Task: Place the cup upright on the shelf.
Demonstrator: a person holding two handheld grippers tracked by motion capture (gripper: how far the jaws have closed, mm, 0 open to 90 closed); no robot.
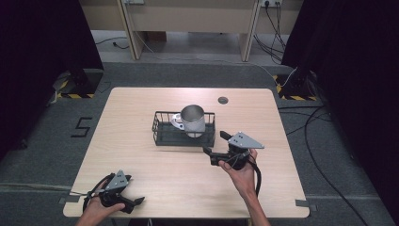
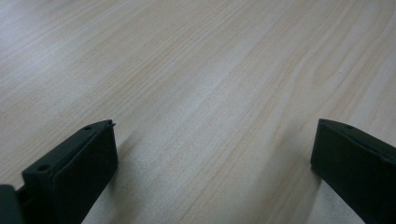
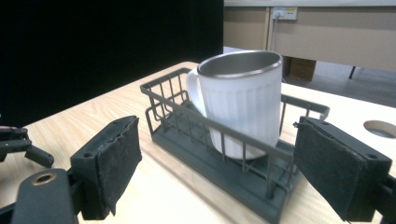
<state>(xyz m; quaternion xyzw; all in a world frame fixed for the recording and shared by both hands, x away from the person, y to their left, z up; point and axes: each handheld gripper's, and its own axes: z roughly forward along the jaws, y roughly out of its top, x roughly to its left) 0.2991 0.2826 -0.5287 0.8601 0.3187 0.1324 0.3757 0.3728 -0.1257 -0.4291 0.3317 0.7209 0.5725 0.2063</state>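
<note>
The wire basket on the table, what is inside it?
A white mug stands inside the wire basket, handle visible. The mug hides the basket floor under it.

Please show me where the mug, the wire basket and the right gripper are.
mug (image 3: pixel 243 100), right gripper view, on its white side wall.
wire basket (image 1: pixel 162 123), high view, on its left wall.
right gripper (image 1: pixel 214 147), high view, between its fingertips.
</note>
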